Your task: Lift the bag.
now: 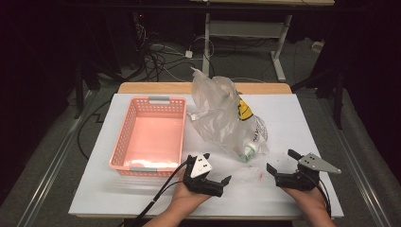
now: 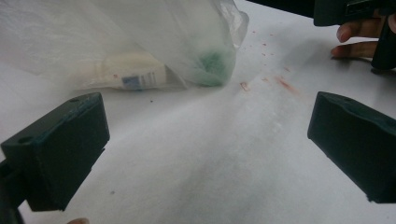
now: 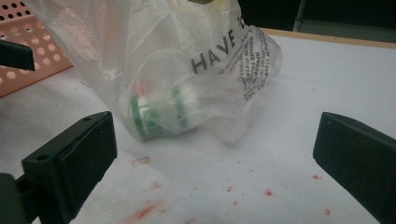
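A clear plastic bag [image 1: 222,111] with black print and a yellow smiley stands crumpled on the white table, right of a pink basket [image 1: 149,133]. Inside it lies a white bottle with a green cap [image 1: 247,151]; the bottle [image 3: 161,109] lies on its side, and through the bag [image 2: 140,37] its label [image 2: 137,80] reads faintly. My left gripper [image 1: 210,176] rests open near the front edge, below the bag, its jaws wide apart with nothing between them. My right gripper [image 1: 282,163] is open too, just right of the bag's lower end, holding nothing.
The pink basket has grey handles and holds nothing. Small red stains [image 3: 233,189] dot the table [image 1: 293,123] between the grippers. A wooden strip [image 1: 165,87] borders the far edge. Cables and table legs lie on the floor beyond.
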The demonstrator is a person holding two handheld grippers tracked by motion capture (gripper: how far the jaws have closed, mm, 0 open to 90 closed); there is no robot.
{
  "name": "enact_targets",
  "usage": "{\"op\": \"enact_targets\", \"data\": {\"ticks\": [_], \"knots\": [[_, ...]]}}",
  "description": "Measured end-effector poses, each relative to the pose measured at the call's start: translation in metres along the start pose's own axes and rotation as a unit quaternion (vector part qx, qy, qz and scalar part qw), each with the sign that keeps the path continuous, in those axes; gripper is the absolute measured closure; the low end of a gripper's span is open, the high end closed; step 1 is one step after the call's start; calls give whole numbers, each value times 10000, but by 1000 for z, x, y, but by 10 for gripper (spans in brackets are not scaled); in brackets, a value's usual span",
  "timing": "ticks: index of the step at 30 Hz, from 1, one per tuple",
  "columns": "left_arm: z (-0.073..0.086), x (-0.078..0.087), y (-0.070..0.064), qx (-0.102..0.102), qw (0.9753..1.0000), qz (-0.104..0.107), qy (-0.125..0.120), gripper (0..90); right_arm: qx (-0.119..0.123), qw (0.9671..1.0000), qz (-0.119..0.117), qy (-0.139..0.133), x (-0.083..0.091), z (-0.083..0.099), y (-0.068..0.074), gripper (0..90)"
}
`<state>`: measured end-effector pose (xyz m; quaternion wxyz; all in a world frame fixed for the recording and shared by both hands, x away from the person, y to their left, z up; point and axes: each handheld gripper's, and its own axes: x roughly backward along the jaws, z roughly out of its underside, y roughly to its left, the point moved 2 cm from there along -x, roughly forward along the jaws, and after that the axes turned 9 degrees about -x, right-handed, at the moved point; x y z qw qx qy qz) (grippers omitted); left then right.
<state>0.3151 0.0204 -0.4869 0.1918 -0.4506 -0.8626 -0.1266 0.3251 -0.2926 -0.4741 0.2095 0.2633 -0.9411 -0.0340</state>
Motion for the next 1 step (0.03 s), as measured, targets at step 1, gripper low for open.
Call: {"op": "enact_targets", "data": {"ticks": [1], "knots": [[0,0,0,13,10000,-9,5,0,-3,10000,1,-4,0,0,0,4]]}}
